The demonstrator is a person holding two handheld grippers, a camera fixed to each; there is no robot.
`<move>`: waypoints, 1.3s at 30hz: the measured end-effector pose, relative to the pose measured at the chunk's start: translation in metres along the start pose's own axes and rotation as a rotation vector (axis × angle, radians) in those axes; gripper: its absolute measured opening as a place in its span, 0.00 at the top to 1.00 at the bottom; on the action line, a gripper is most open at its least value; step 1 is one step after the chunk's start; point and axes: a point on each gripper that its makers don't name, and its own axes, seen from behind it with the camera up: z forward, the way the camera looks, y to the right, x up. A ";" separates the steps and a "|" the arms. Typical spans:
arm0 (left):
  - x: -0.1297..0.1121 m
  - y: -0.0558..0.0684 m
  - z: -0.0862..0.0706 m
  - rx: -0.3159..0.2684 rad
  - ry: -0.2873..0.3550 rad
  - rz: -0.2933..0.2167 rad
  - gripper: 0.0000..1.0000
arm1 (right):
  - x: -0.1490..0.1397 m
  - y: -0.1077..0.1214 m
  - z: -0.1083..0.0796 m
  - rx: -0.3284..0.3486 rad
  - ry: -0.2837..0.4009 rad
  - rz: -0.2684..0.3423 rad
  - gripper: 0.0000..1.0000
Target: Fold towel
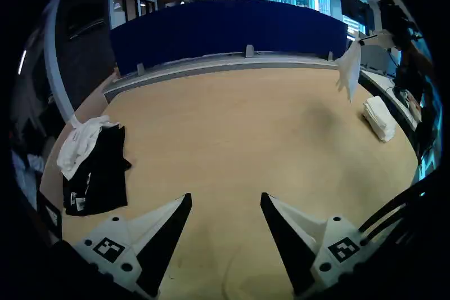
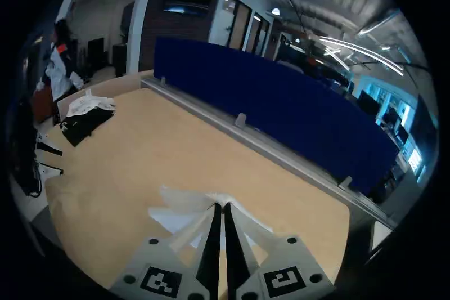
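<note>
My right gripper [image 2: 220,205] is shut on a white towel [image 2: 183,201], whose cloth spreads out on both sides of the fingers above the wooden table [image 2: 140,148]. In the left gripper view the same towel [image 1: 349,69] hangs limp in the air at the far right, above the table's right end. Below it lies a stack of folded white towels [image 1: 378,118]. My left gripper [image 1: 225,195] is open over the near part of the table [image 1: 236,125], with nothing between its fingers.
A heap of black and white cloth [image 1: 93,162] lies at the table's left end, also seen as the heap [image 2: 85,113] far off in the right gripper view. A blue partition [image 1: 225,30] with a grey rail runs along the table's far edge. Desks and monitors [image 1: 408,75] stand beyond the right end.
</note>
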 end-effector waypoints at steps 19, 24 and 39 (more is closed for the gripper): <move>0.006 -0.003 0.005 0.010 -0.015 0.015 0.10 | -0.055 0.105 -0.036 -0.116 -0.069 0.058 0.96; 0.007 0.000 0.006 0.010 -0.017 0.025 0.10 | -0.068 0.120 -0.037 -0.131 -0.086 0.072 0.96; 0.013 0.009 0.007 0.001 -0.018 0.043 0.10 | -0.105 0.131 -0.053 -0.156 -0.124 0.110 0.96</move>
